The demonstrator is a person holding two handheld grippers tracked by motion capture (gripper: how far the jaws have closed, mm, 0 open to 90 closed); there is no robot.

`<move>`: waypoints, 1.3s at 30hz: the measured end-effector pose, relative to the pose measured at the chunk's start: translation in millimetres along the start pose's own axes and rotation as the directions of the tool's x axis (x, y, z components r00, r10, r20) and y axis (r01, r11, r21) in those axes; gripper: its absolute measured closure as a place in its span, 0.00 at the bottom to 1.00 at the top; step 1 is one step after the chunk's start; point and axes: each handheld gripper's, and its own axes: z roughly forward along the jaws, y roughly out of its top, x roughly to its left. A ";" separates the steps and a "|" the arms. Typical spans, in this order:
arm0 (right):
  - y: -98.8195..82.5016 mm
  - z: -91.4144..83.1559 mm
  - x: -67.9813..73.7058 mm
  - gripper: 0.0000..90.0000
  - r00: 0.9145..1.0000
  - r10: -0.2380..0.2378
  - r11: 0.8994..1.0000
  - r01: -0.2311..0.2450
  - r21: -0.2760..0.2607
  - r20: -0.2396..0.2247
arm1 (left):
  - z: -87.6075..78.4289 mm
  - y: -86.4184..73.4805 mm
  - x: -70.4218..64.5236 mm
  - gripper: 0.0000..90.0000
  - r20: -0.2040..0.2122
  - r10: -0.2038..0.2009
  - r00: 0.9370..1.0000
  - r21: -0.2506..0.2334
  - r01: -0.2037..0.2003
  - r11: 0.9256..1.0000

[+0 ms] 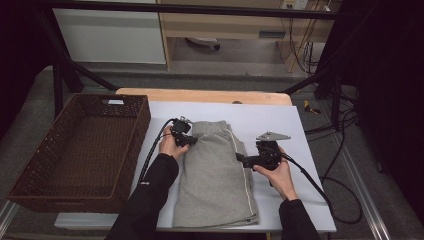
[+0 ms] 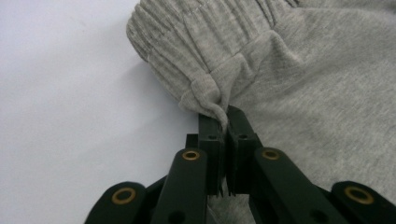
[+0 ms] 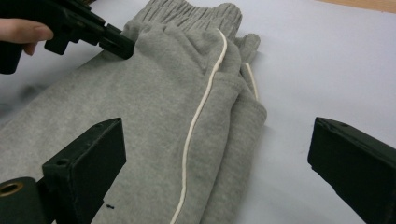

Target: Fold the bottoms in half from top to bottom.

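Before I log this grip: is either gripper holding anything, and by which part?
The left gripper is shut on the grey trousers, pinching a fold of cloth at the waistband edge. The right gripper is open, holding nothing.

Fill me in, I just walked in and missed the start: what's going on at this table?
A person is working on grey sweatpants with a cream side stripe, folded on the white table, holding a black two-jaw gripper in each hand. The left gripper is shut on a pinch of fabric just below the elastic waistband. The right gripper has its jaws wide open at the striped edge, gripping nothing yet. A brown woven basket sits at the left, nothing visible in it.
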 end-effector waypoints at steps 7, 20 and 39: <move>9.1 15.1 -5.5 0.07 1.000 -0.007 1.000 0.007 0.019 0.013 | 0.3 -0.2 -0.8 0.96 -0.004 0.004 1.000 -0.005 -0.004 1.000; 25.1 33.7 -16.9 0.13 1.000 0.005 0.999 -0.006 0.042 0.022 | 0.1 -0.1 -0.3 0.96 -0.002 0.001 1.000 -0.002 -0.001 1.000; 28.5 73.9 -32.1 0.41 0.999 0.030 0.992 -0.033 0.122 0.027 | 0.4 0.1 -1.6 0.96 -0.010 0.002 1.000 -0.003 -0.002 1.000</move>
